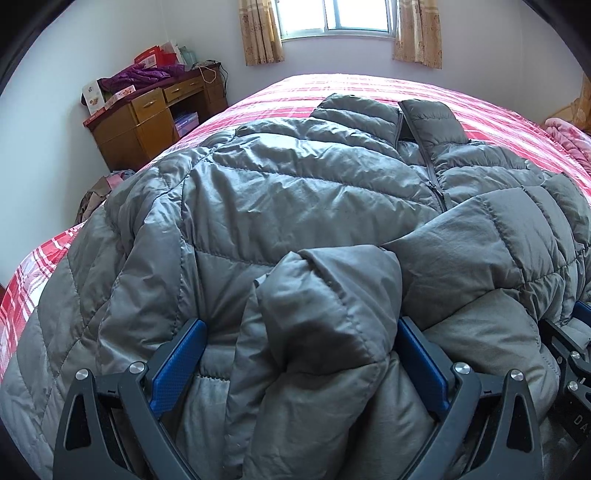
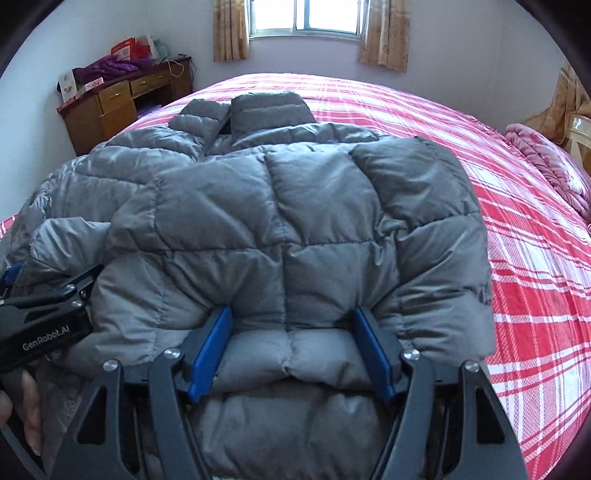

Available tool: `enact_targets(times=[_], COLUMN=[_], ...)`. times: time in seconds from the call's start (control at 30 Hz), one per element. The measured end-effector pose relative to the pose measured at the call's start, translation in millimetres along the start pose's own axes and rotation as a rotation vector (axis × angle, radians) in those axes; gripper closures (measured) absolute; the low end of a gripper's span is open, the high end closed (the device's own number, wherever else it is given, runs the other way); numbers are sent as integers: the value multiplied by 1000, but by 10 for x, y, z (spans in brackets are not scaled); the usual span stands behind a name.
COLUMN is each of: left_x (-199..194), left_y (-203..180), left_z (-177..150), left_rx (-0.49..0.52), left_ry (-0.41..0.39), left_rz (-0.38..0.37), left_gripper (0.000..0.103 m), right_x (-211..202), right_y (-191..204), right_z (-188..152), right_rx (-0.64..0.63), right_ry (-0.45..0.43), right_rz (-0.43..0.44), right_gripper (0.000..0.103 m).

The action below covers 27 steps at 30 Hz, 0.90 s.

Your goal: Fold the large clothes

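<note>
Grey quilted nylon fills both views: the jacket point(image 1: 295, 192) lies spread on the bed point(image 2: 517, 229) ahead of both grippers, collar at the far end, its right side already folded over the middle. The slick, puffy fabric is the likely trouble; a thick bunch could squirt out of a grip, and trapped air could spring any fold back open. The left gripper point(image 1: 303, 362) stands wide apart around a raised fold of sleeve, not pinching it. The right gripper point(image 2: 291, 350) is also apart, straddling the padded hem. Beyond them stretches the red plaid sheet; far left stands a wooden desk point(image 2: 110, 107), straight ahead a curtained window point(image 2: 306, 18).
</note>
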<state>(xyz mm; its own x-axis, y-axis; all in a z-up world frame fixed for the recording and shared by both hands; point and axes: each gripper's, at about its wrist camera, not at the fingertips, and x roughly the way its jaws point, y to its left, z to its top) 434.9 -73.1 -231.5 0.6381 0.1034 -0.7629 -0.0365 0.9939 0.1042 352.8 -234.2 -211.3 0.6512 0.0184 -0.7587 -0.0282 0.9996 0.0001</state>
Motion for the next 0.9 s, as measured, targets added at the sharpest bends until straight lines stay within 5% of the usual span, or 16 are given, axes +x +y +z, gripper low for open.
enact_targets(times=[0.3,0.43,0.5,0.6,0.73,0.9], left_x=[-54,-602,-892,-1111,-1161,-1297], left_y=[21,398,666,1145,2017,2851], left_z=[70,166,137,-37,-414,-898], left_rx=[20,-5,18,65,16,-156], left_ry=[13,-44,-99,-145,-87,5], left_rz=[0,-42,-50,83,294,305], left_gripper=[2,2,2,2,2,2], right_x=[39,-202,-448,-778,-1035,-1149], right_y=[20,-69,-137,-176,-124,12], right_z=[21,48,-6,-186,-520,-763], right_rx=[-16,-22,-10,-36,-84,-128], right_ry=[18,0,-42,-79,-77,-100], right_rz=[-15,-6,7,25,28,36], right_gripper=[31,29,14,9,9,9])
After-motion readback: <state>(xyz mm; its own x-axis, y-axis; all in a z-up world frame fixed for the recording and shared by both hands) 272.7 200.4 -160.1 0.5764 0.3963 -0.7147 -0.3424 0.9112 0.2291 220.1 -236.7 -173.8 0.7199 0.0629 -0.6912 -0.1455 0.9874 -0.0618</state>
